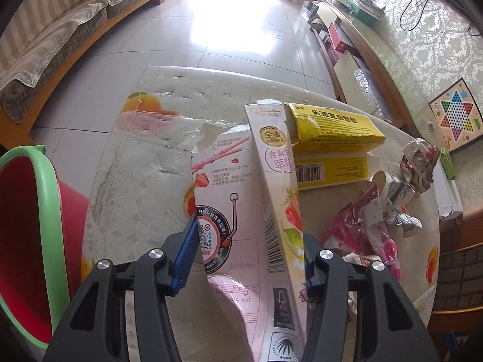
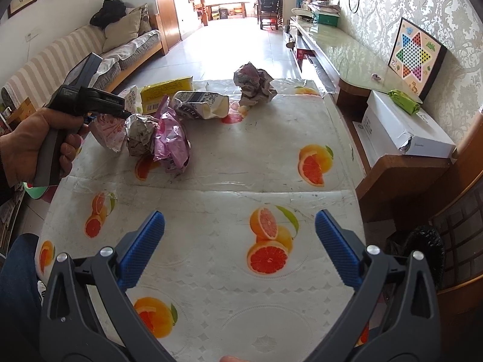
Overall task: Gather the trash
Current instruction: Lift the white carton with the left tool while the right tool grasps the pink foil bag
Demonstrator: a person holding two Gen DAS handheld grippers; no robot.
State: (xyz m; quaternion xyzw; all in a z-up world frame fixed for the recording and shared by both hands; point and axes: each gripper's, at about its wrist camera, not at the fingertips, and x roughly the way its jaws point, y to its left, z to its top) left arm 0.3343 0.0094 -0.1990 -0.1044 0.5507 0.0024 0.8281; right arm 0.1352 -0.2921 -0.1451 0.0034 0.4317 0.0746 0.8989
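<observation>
My left gripper is shut on a pink strawberry biscuit box and holds it over the table. Behind it lie a yellow box, a crushed paper cup, a pink foil wrapper and a crumpled paper ball. In the right wrist view the same trash sits at the far left of the table: yellow box, cup, pink wrapper, paper balls. My right gripper is open and empty above the near table.
A red bin with a green rim stands left of the table. A sofa lines the left wall. A wooden sideboard with a white box and a game board runs along the right.
</observation>
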